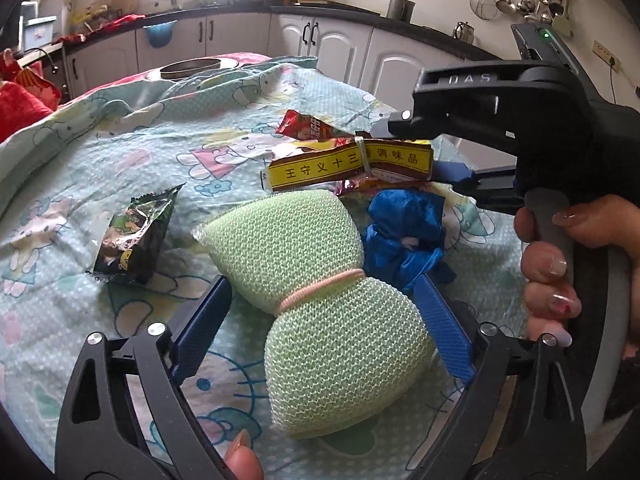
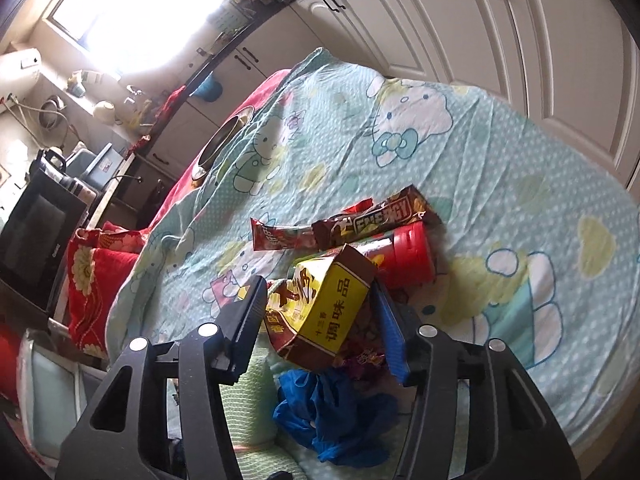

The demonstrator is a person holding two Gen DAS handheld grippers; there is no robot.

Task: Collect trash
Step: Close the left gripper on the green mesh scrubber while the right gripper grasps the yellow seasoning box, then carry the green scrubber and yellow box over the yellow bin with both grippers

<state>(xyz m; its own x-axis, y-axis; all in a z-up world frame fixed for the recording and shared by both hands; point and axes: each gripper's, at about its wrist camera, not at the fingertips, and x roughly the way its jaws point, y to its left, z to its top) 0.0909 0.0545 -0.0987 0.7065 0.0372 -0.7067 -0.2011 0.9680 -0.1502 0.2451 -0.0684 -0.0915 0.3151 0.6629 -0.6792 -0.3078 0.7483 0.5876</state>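
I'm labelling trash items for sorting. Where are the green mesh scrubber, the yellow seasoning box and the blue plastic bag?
green mesh scrubber [image 1: 320, 304]: left wrist view, just below its pink band.
yellow seasoning box [image 2: 336, 312]: right wrist view, yellow printed face.
blue plastic bag [image 1: 404, 232]: left wrist view, crumpled middle.

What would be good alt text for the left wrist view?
The left tool straddles a green mesh scrubber on a cartoon-print cloth. Behind it, the right tool reaches a yellow box beside crumpled blue plastic.
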